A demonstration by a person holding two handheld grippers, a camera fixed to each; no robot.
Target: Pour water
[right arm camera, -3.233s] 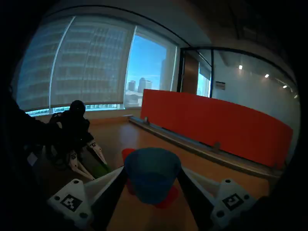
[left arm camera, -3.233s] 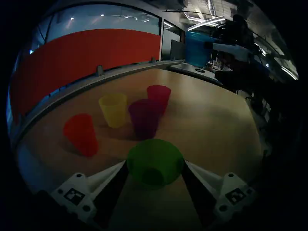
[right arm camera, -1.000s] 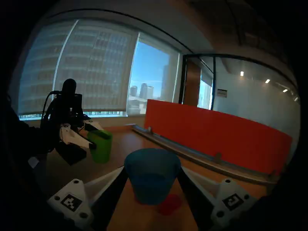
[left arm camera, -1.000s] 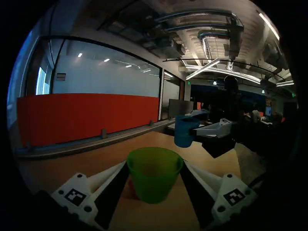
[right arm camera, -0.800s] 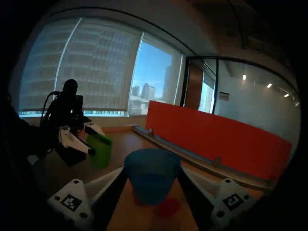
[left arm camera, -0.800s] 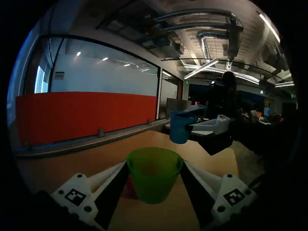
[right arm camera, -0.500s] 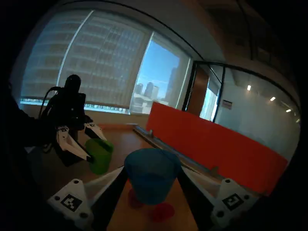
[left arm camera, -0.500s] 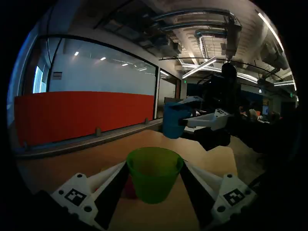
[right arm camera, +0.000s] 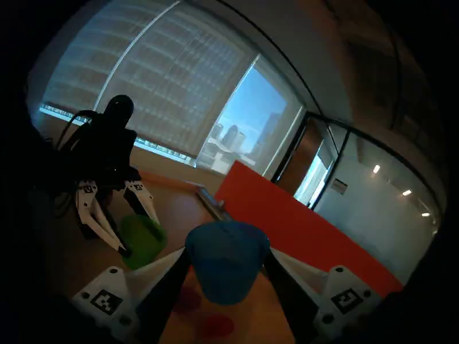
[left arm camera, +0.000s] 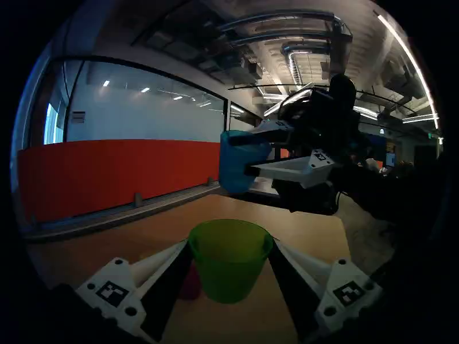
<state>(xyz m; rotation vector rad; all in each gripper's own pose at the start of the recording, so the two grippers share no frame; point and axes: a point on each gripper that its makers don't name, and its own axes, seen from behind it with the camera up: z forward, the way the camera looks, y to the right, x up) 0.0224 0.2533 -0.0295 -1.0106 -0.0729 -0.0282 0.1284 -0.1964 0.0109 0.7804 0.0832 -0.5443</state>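
Wooden tabletop (left arm camera: 143, 229), red partition (left arm camera: 115, 172) behind. Left hand-held gripper (left arm camera: 230, 245) clamps green cup (left arm camera: 230, 275) upright; right hand-held gripper (right arm camera: 226, 252) clamps blue cup (right arm camera: 226, 278), raised and tilted beyond it. Pour apparently not begun: no stream visible.

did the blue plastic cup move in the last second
Yes. In the left gripper view the blue plastic cup has risen and shifted left toward the end of the red partition wall, higher over the green plastic cup.
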